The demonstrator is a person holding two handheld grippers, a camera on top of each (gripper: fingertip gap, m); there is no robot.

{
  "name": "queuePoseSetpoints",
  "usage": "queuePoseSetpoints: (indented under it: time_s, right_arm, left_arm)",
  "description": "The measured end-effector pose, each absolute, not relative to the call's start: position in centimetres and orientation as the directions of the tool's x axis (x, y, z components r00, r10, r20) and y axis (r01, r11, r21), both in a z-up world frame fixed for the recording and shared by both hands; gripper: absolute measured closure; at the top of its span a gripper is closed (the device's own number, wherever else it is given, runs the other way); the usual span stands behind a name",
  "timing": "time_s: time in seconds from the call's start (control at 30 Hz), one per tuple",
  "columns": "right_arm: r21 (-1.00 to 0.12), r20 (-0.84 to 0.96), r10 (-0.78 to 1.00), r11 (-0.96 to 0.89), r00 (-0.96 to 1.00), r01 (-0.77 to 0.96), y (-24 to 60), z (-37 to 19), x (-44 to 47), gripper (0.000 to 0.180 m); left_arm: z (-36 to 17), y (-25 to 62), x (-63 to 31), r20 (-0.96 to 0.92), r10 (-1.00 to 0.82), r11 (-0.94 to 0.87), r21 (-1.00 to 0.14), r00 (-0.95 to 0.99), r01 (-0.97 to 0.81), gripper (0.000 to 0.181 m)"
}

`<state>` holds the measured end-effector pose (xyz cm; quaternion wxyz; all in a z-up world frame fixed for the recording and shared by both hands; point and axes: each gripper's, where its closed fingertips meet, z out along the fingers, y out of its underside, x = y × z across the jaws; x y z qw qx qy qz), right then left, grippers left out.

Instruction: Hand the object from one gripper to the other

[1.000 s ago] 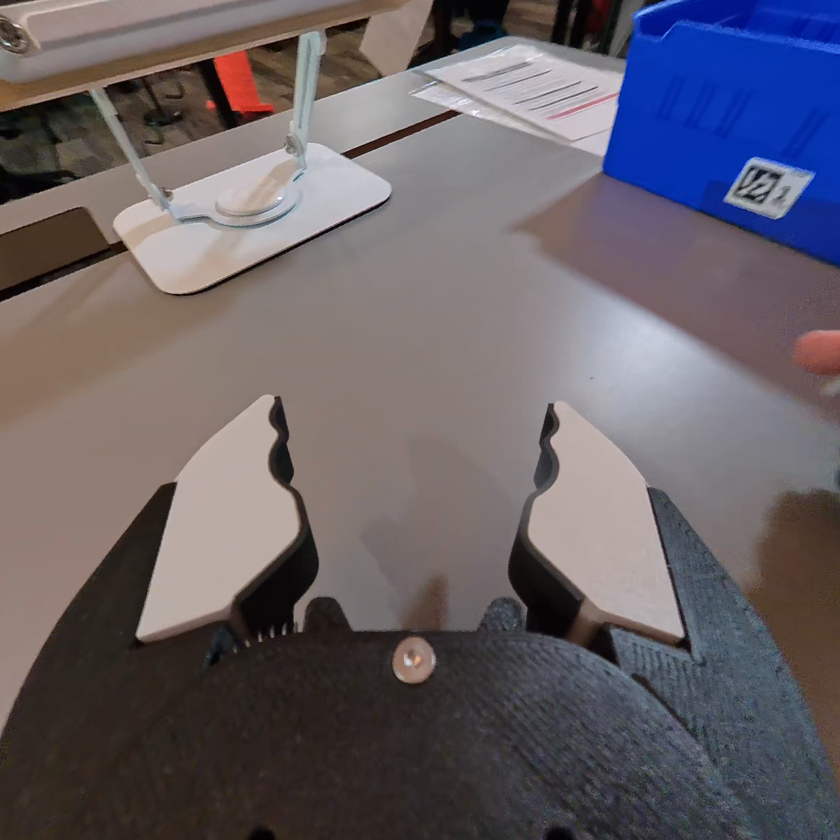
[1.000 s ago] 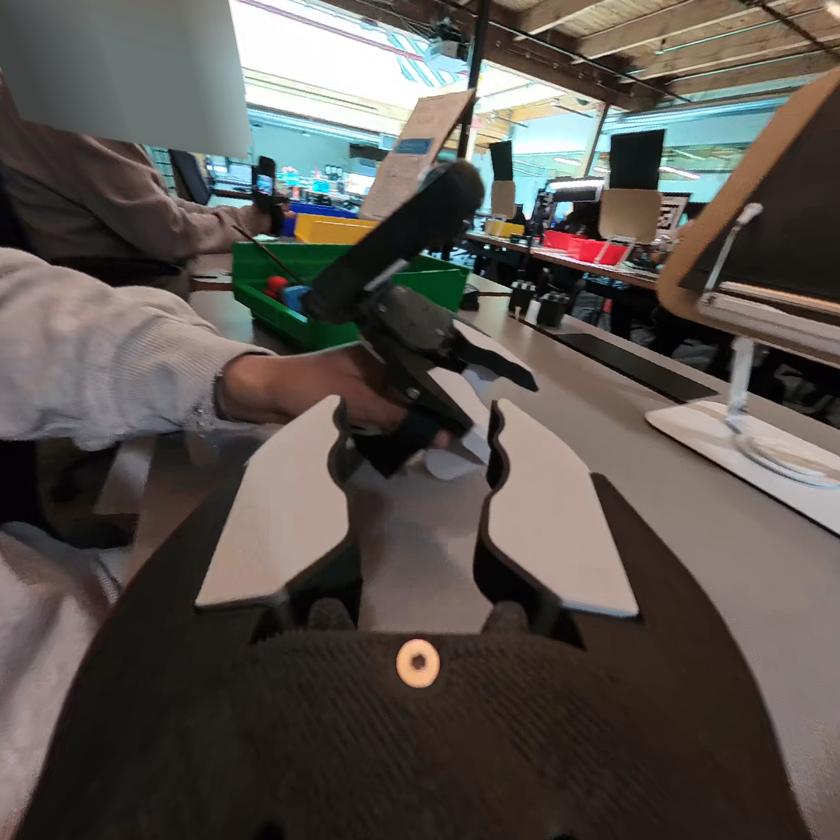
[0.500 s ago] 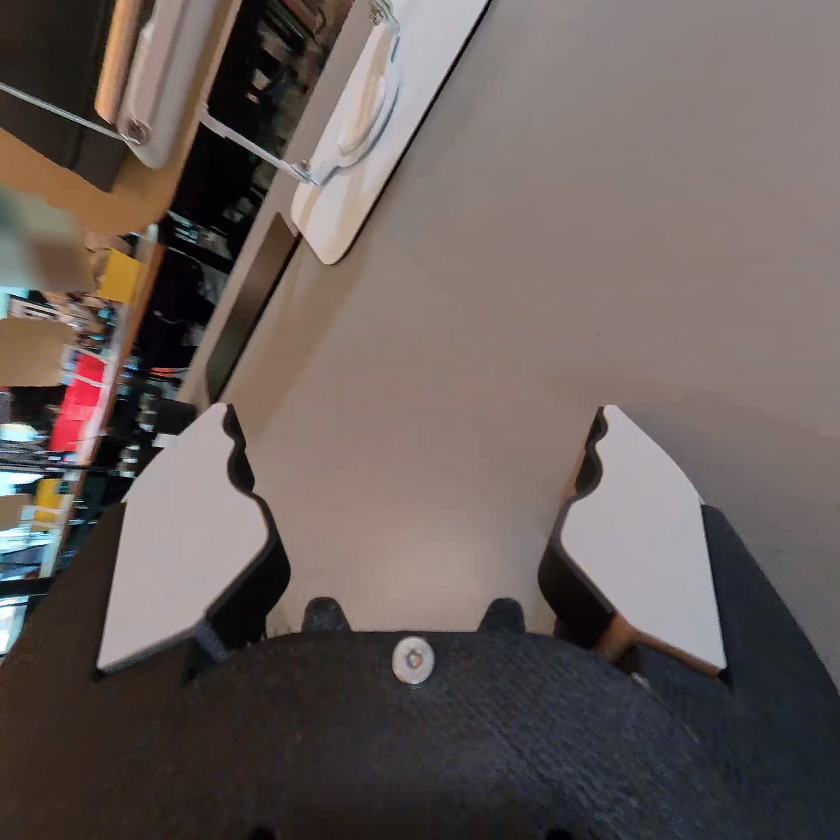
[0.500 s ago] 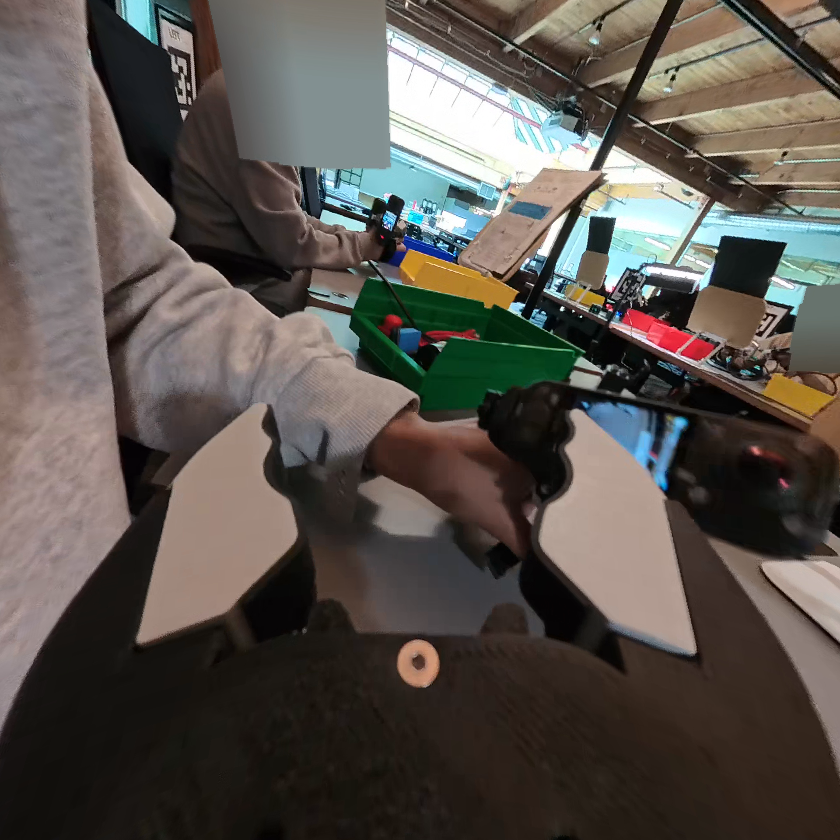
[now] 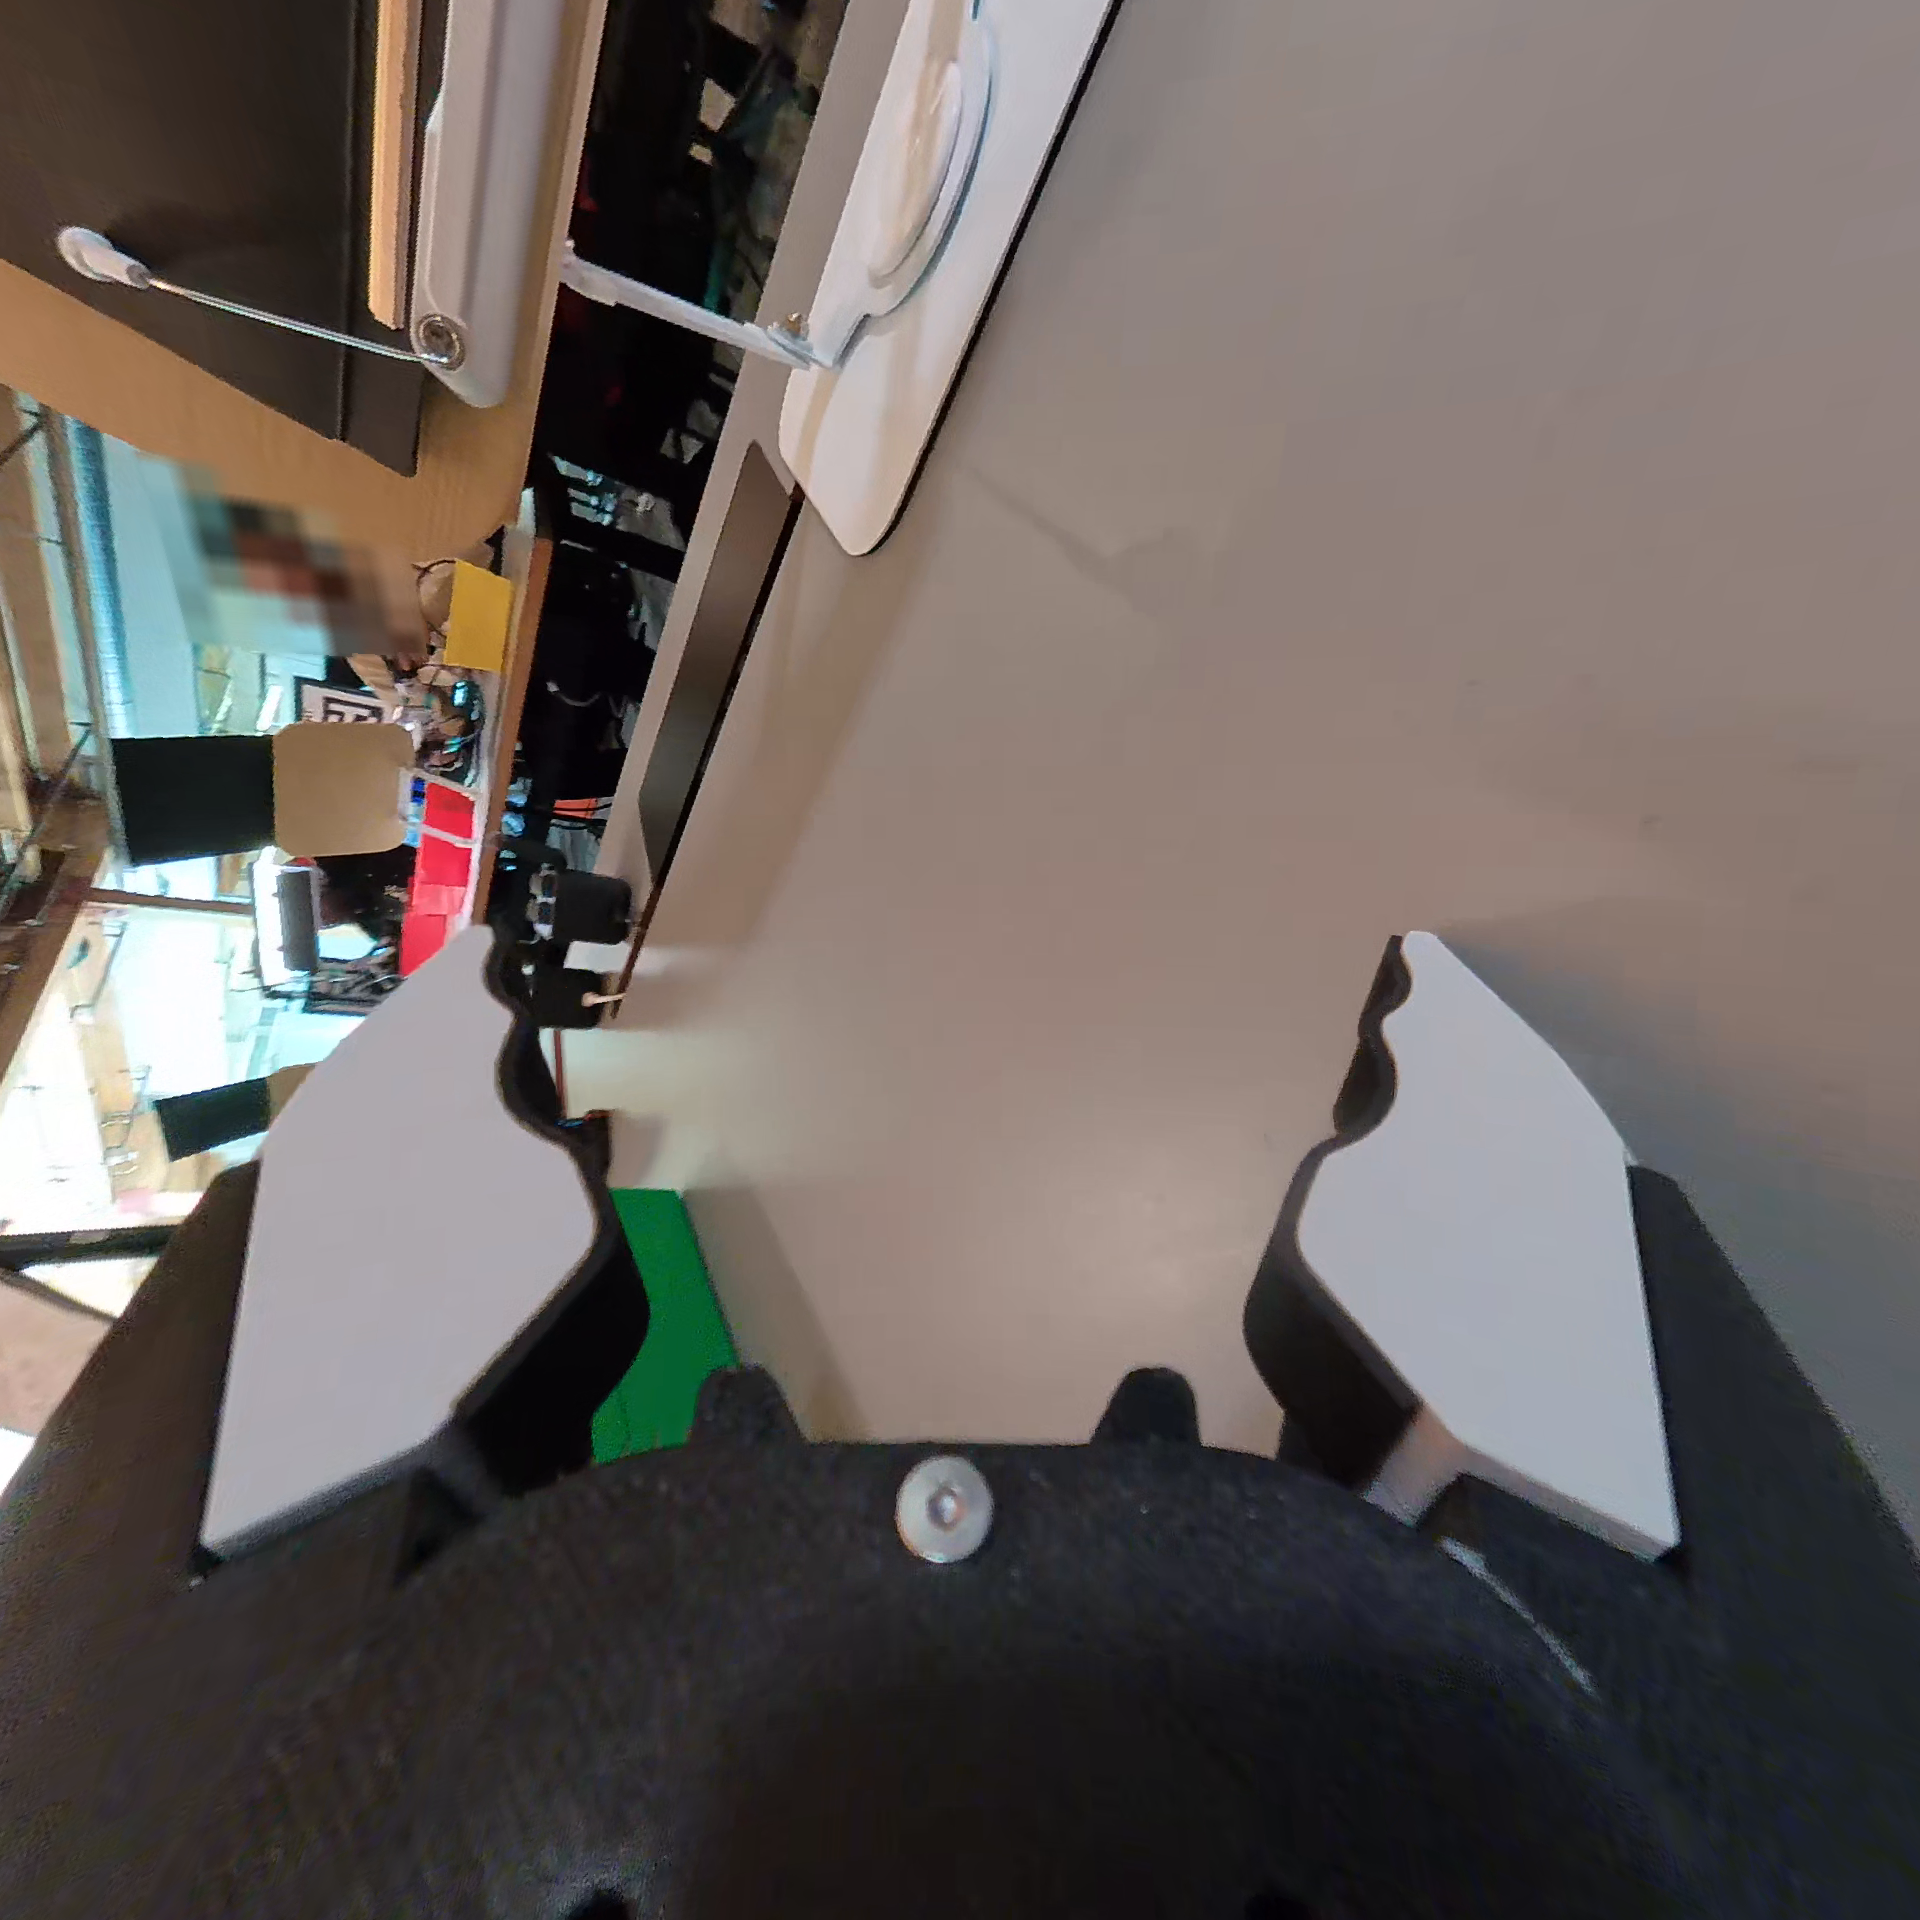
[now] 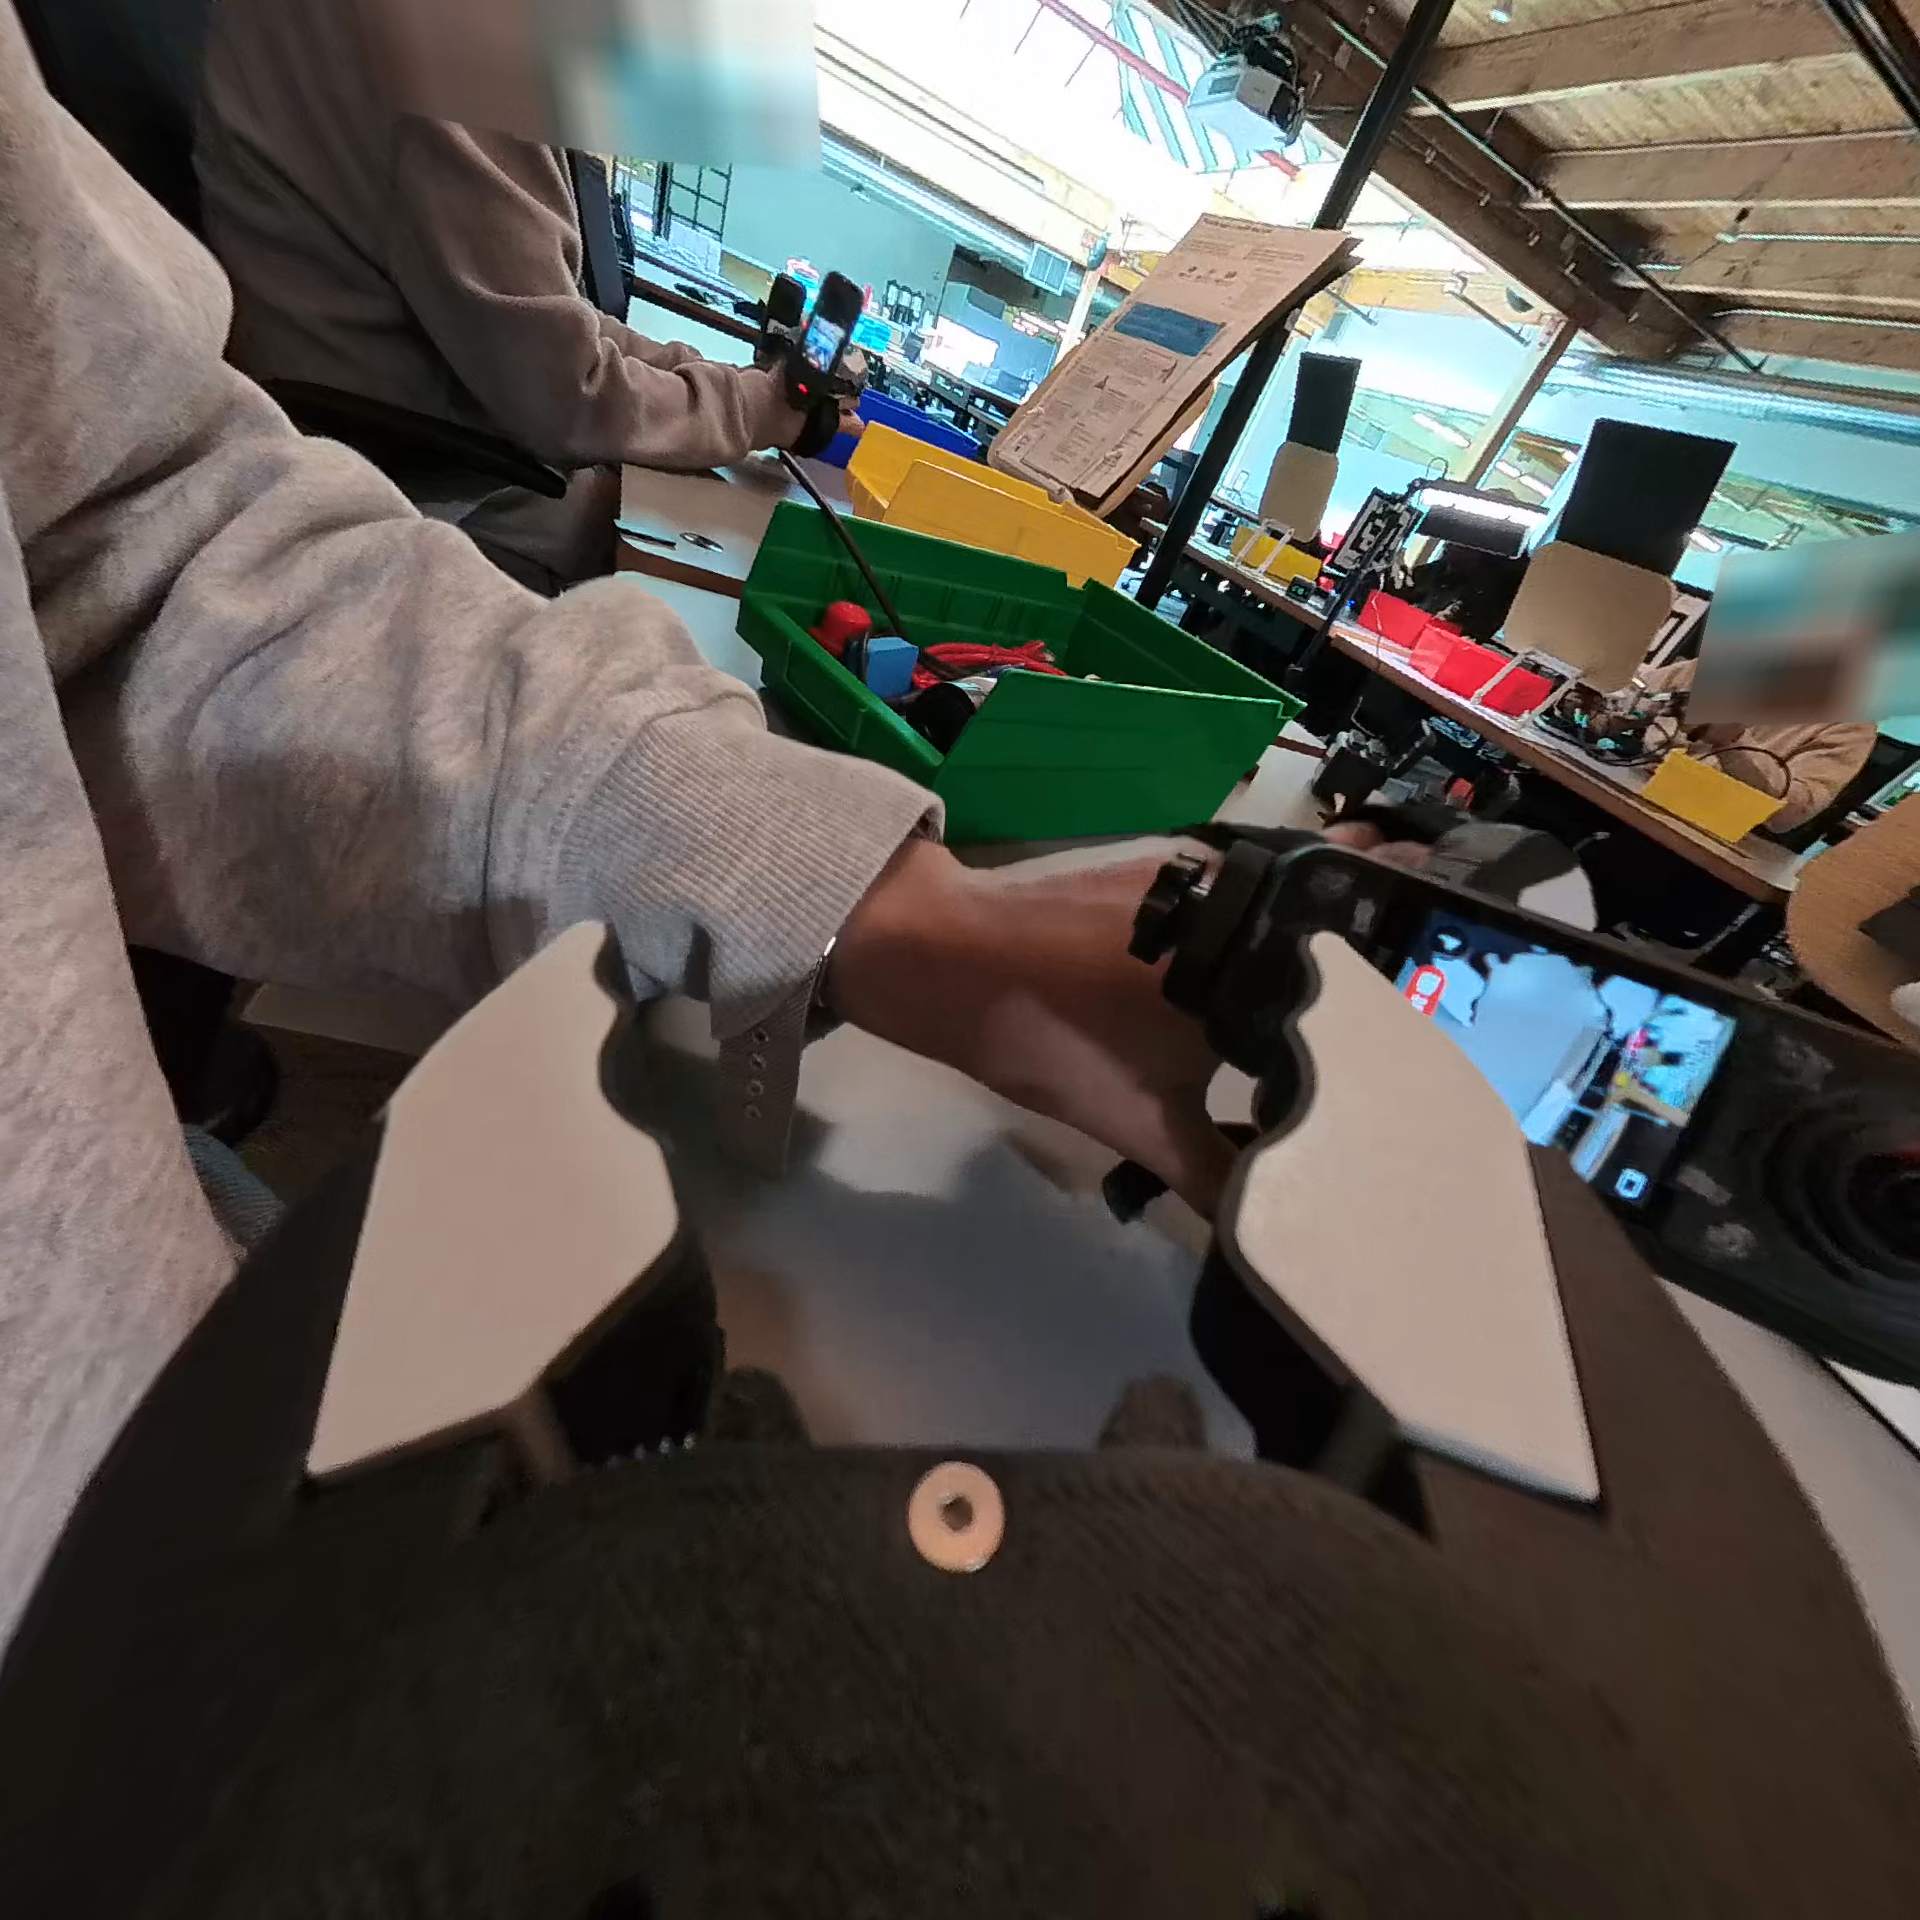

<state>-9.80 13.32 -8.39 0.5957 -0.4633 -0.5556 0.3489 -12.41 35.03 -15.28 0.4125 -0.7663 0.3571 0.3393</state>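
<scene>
The left tool [image 5: 940, 1039] stands open, its two white fingers [image 5: 405, 1226] spread wide with nothing between them. Its view is rolled onto its side, so the grey table [image 5: 1351, 623] fills the right and middle of the frame. At the top centre a white stand base [image 5: 904, 260] lies on the table, with a thin white strut running from it toward the upper left, where a white holder [image 5: 468, 187] sits against a brown board. A sliver of a green bin [image 5: 655, 1320] shows just inside the left finger, low in the frame.

The right tool [image 6: 956, 1049] is also open and empty, fingers [image 6: 499, 1195] well apart over the table [image 6: 935, 1247]. Between and beyond them, in the middle of the frame, a hand [image 6: 1018, 987] in a grey knit sleeve [image 6: 468, 748] grips the black handle of the other tool, whose lit phone screen [image 6: 1569, 1049] shows at the right edge. Behind the hand, upper centre, the green bin [image 6: 1091, 748] holds red, blue and black items; a yellow bin [image 6: 987, 509] sits just beyond it. A second person in a grey top sits at upper left.

No object to hand over can be made out in either view; neither tool holds anything.
</scene>
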Motion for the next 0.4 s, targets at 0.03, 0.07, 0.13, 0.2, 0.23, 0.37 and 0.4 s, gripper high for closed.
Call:
queuePoseSetpoints:
  time_s: [0.03, 0.07, 0.13, 0.2, 0.23, 0.37, 0.4]
  right_arm:
    - [-0.938, 0.342, 0.929, 0.329, 0.141, 0.107, 13.4, -8.5, -9.8, 0.061]
    - [-0.939, 0.339, 0.930, 0.325, 0.141, 0.114, 13.4, -8.6, -9.7, 0.062]
    - [-0.948, 0.312, 0.939, 0.296, 0.143, 0.119, 13.5, -8.6, -9.7, 0.062]
    - [-0.956, 0.286, 0.946, 0.269, 0.151, 0.119, 13.6, -8.7, -9.7, 0.063]
    - [-0.955, 0.286, 0.946, 0.269, 0.150, 0.128, 13.7, -8.9, -9.7, 0.060]
    - [-0.948, 0.315, 0.942, 0.308, 0.114, 0.074, 12.9, -8.2, -9.7, 0.058]
    - [-0.950, 0.311, 0.944, 0.308, 0.112, 0.040, 12.8, -7.6, -9.5, 0.058]
  left_arm:
    - [-15.0, 35.1, -12.8, -0.830, -0.251, -0.411, -0.373, 0.497, -0.832, 0.033]
    - [-14.5, 35.2, -13.2, -0.853, -0.225, -0.413, -0.355, 0.472, -0.839, 0.034]
    - [-13.3, 35.3, -14.0, -0.891, -0.171, -0.421, -0.320, 0.421, -0.849, 0.033]
    - [-12.8, 35.3, -14.3, -0.907, -0.151, -0.434, -0.296, 0.392, -0.851, 0.033]
    - [-13.0, 35.3, -14.3, -0.906, -0.160, -0.444, -0.289, 0.393, -0.848, 0.033]
    - [-14.8, 35.1, -13.1, -0.836, -0.230, -0.424, -0.375, 0.498, -0.825, 0.037]
    - [-14.9, 34.9, -12.2, -0.806, -0.251, -0.396, -0.420, 0.537, -0.816, 0.037]
